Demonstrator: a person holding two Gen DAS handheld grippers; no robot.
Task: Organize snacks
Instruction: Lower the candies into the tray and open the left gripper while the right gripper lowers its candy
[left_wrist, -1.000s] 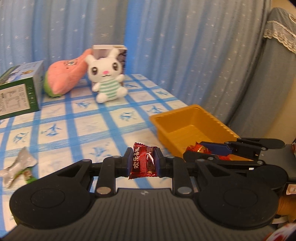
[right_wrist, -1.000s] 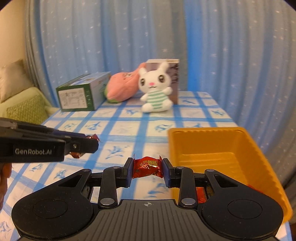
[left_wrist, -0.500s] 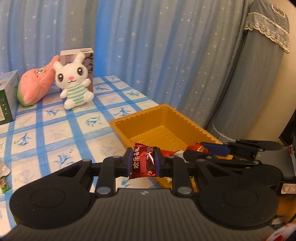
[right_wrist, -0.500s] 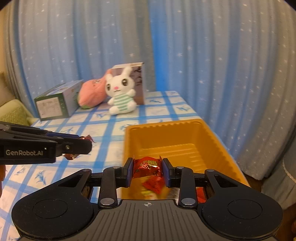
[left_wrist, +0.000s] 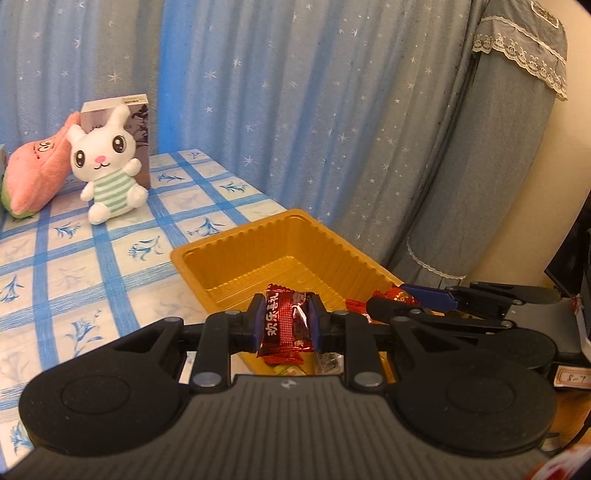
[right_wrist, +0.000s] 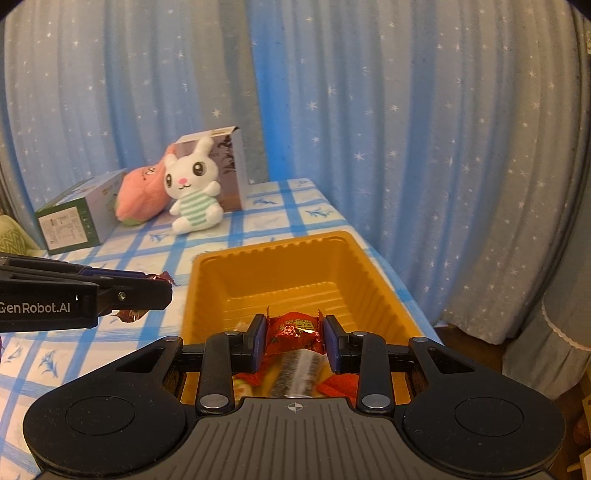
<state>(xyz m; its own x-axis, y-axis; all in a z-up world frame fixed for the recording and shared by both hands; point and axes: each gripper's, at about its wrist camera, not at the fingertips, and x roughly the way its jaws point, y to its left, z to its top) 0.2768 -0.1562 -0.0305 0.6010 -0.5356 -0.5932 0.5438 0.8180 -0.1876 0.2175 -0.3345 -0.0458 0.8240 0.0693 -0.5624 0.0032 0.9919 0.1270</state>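
Note:
My left gripper (left_wrist: 284, 323) is shut on a dark red snack packet (left_wrist: 286, 325) and holds it above the near end of the orange tray (left_wrist: 258, 240). My right gripper (right_wrist: 295, 338) is shut on a bright red candy (right_wrist: 295, 330) and holds it over the tray's (right_wrist: 384, 288) near end. Several wrapped snacks (right_wrist: 295, 373) lie in the tray under it. The left gripper also shows in the right wrist view (right_wrist: 155, 291), left of the tray. The right gripper shows in the left wrist view (left_wrist: 391, 301) with its candy.
A white bunny plush (right_wrist: 194, 192), a pink plush (right_wrist: 142, 195), a grey box (right_wrist: 225, 166) and a green box (right_wrist: 77, 218) stand at the table's far end. The blue checked tablecloth (left_wrist: 74, 258) covers the table. Starry curtains (right_wrist: 406, 129) hang behind and right.
Both grippers have moved right with their snacks, from over the tablecloth to over the orange tray. Both stay shut.

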